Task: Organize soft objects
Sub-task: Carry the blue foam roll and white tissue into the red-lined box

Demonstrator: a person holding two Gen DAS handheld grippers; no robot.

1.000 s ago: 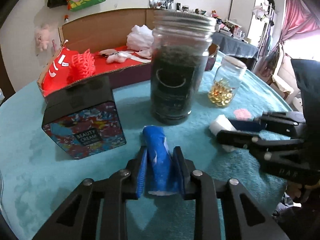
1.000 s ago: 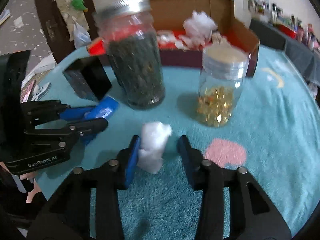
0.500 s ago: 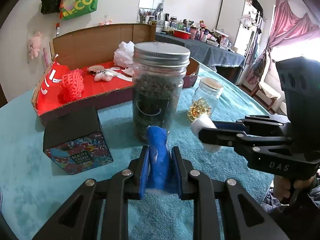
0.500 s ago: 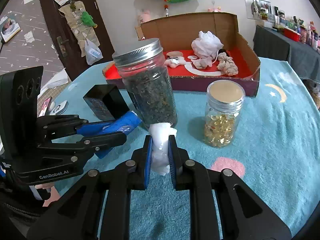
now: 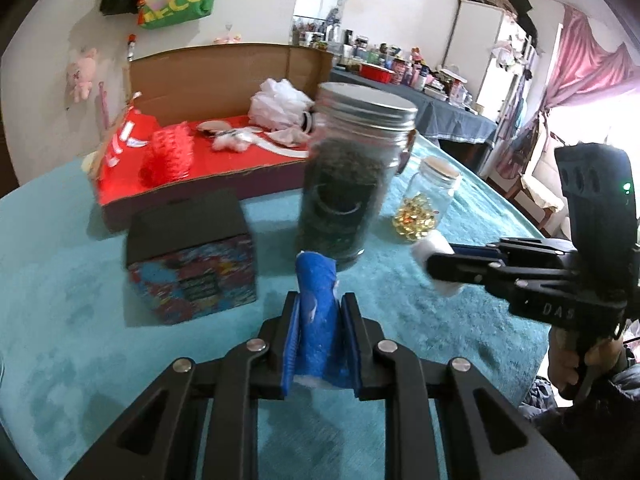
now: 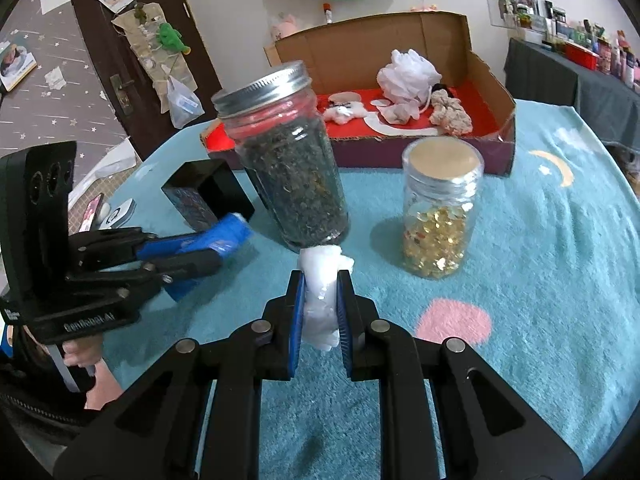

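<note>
Blue padding sits pinched in my left tool (image 5: 318, 344), a soft blue roll (image 5: 316, 304); my right tool (image 6: 318, 312) squeezes a white cotton wad (image 6: 322, 300). Just ahead of both stand the dark jar (image 6: 292, 184) and the small jar (image 6: 440, 216), with the red-lined box (image 6: 496, 92) beyond them. I judge both loads should rise above the lids, pass around the jars, then drop inside the box.

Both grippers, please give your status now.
Left gripper shut on blue soft piece. Right gripper shut on white soft piece. Tall jar stands before the cardboard box.
</note>
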